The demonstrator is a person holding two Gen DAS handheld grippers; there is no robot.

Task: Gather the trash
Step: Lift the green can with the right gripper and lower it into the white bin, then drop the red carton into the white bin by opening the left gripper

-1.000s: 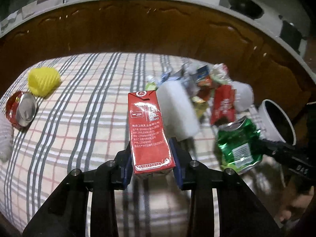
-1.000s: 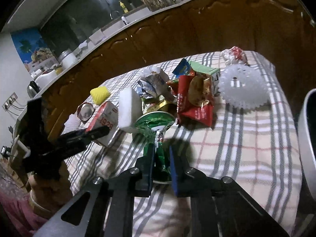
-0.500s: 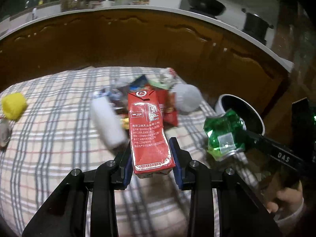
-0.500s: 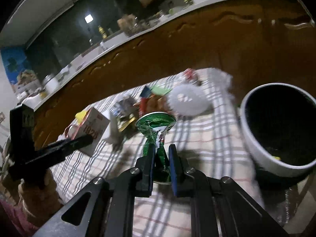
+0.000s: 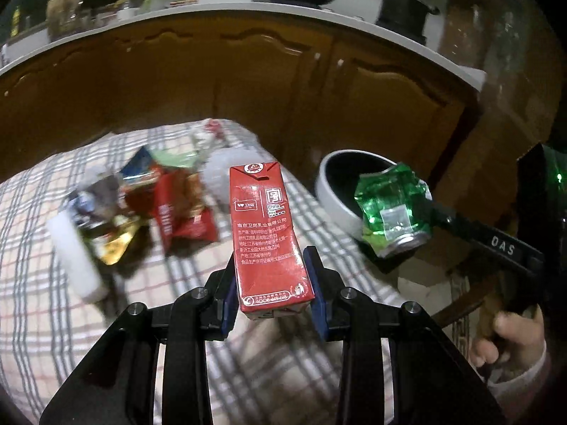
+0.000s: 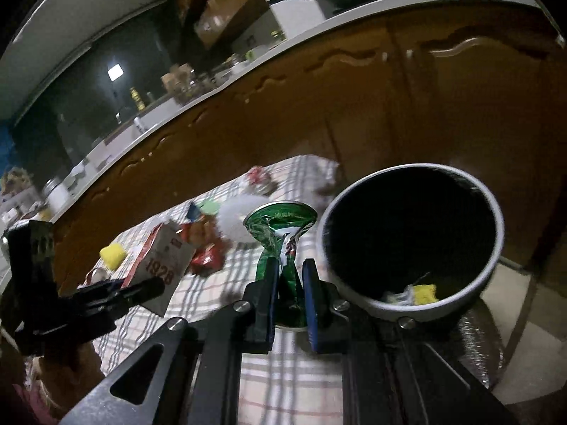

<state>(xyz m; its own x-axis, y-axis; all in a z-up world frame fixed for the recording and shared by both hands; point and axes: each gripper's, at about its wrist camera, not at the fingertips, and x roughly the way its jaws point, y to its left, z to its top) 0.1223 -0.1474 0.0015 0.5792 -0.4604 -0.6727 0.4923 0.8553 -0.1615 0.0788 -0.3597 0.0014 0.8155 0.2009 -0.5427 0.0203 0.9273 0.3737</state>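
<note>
Both hand-held grippers grip trash: left (image 5: pixel 272 292) carton (image 5: pixel 266 233), right (image 6: pixel 287 302) can (image 6: pixel 281 233) (heap (image 5: pixel 141 198) blurred).

We counted two grippers: the left gripper (image 5: pixel 273 295) and the right gripper (image 6: pixel 287 301). There was one red milk carton (image 5: pixel 267 233) and one crushed green can (image 5: pixel 391 209), and one white bin (image 6: pixel 411 248), which stood just beside the can. Left of the bin on the checked cloth (image 5: pixel 42 318) we made out one white cylinder (image 5: pixel 76 256), one yellow lump (image 6: pixel 112 255) and one red snack packet (image 5: pixel 184 217); the blurred wrappers beyond it we could not count.
</note>
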